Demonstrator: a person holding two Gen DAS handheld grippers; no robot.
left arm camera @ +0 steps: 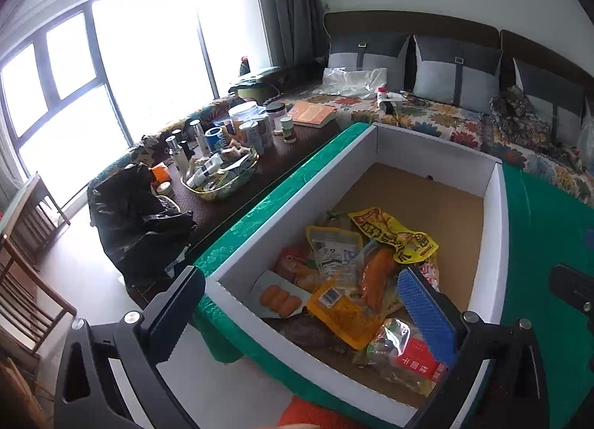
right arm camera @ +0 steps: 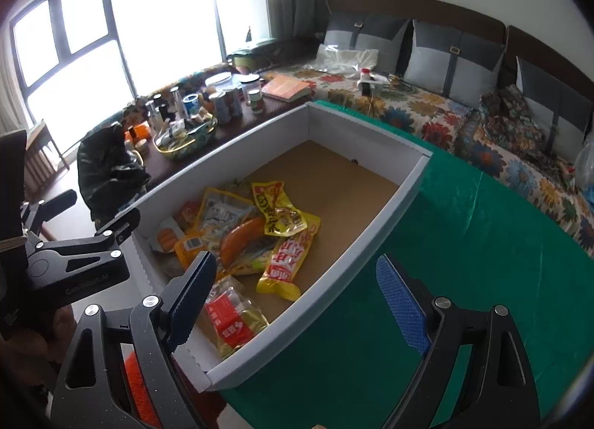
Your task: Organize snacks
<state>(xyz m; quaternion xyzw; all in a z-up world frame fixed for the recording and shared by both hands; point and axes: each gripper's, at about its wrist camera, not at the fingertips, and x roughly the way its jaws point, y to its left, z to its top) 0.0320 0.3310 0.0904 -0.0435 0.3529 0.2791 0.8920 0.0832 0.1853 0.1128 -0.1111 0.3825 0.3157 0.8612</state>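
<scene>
Background's pretty busy: a dark side table (left arm camera: 297, 154) crammed with jars and cans (left arm camera: 252, 124), plus a patterned dish (left arm camera: 222, 184) full of odds and ends. A black plastic bag (left arm camera: 137, 217) slumps at its near end, and an orange book (left arm camera: 313, 113) lies at the far end. Behind it there's a floral-covered sofa (left arm camera: 438, 121) with grey cushions (left arm camera: 454, 69), and a big bright window (left arm camera: 111, 69).

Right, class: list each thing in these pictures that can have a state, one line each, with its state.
White cardboard box: open-topped, on the green cloth, far half bare.
Yellow printed snack packet: sealed, lying on top of the pile in the box.
Orange sausage in clear wrap: lying flat in the box.
Left gripper: open, empty.
Right gripper: open, empty.
Green tablecloth: spread flat.
</scene>
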